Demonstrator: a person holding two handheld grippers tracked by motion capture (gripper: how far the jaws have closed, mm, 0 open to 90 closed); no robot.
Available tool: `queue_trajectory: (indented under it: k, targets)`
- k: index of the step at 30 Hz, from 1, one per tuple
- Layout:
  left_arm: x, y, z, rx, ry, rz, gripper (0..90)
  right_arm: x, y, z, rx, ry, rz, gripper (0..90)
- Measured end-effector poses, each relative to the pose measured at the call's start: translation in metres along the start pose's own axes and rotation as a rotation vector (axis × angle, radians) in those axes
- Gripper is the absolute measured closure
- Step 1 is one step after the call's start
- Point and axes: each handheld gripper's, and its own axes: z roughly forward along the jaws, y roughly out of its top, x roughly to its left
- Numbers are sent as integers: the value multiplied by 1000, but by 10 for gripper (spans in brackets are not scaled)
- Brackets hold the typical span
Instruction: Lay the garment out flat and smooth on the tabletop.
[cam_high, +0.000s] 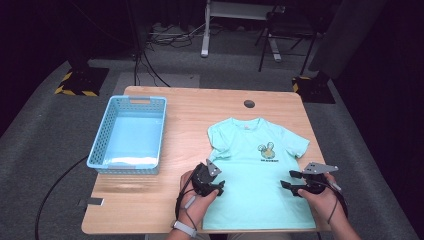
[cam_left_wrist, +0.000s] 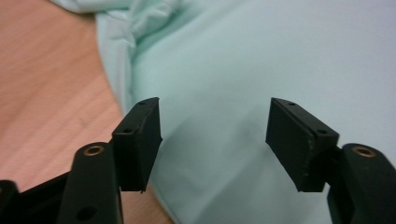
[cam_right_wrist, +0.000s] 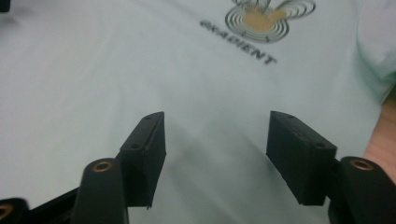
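Note:
A mint-green T-shirt (cam_high: 252, 170) lies flat on the wooden table (cam_high: 190, 115), collar away from me, with a round printed logo (cam_high: 268, 150) on its chest. My left gripper (cam_high: 217, 187) hovers at the shirt's left side seam. In the left gripper view its jaws (cam_left_wrist: 215, 135) stand open over the shirt (cam_left_wrist: 257, 56) just inside the hem edge, with bare wood to the left. My right gripper (cam_high: 287, 179) is at the shirt's right side. In the right gripper view it (cam_right_wrist: 215, 149) is open above the fabric (cam_right_wrist: 116, 70), below the logo (cam_right_wrist: 261, 18). Nothing sits between either pair of pads.
A light blue plastic basket (cam_high: 100, 135) stands on the table's left half. A dark round cable hole (cam_high: 249, 104) lies near the far edge. The shirt's lower hem reaches the table's near edge. Stands and cables sit on the floor beyond.

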Motion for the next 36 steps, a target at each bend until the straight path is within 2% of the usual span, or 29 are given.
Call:
queue_trajectory:
  k: [1, 2, 4, 7, 10, 12, 14, 18, 26, 31, 36]
  targets:
    - [1, 2, -2, -14, 24, 2, 344, 0, 2, 0, -26, 2, 8, 355]
    - [2, 3, -3, -21, 29, 1, 339, -1, 6, 1, -53, 6, 18, 343]
    - [5, 8, -3, -35, 31, -15, 325, -5, 12, 5, -73, 1, 18, 323]
    - [10, 15, -2, -42, 50, -15, 314, -13, 19, 17, -93, -35, 8, 294]
    - [14, 19, -1, -41, 51, -20, 307, -19, 19, 29, -87, -50, -2, 277]
    - [18, 21, 1, -41, 59, -27, 305, -21, 18, 33, -42, -60, -2, 313]
    - [22, 23, 4, -37, 56, -30, 304, -21, 19, 33, -39, -56, -11, 323]
    - [25, 26, 9, -32, 57, -42, 303, -23, 16, 31, -36, -46, -23, 321]
    - [24, 37, 4, -42, 56, -14, 293, -24, 5, 19, -38, -43, -21, 322]
    - [22, 47, 10, -40, 47, -4, 291, -26, 3, 17, -40, -26, -28, 321]
    - [22, 60, 17, -36, 48, 6, 290, -25, 3, 17, -40, -30, -31, 322]
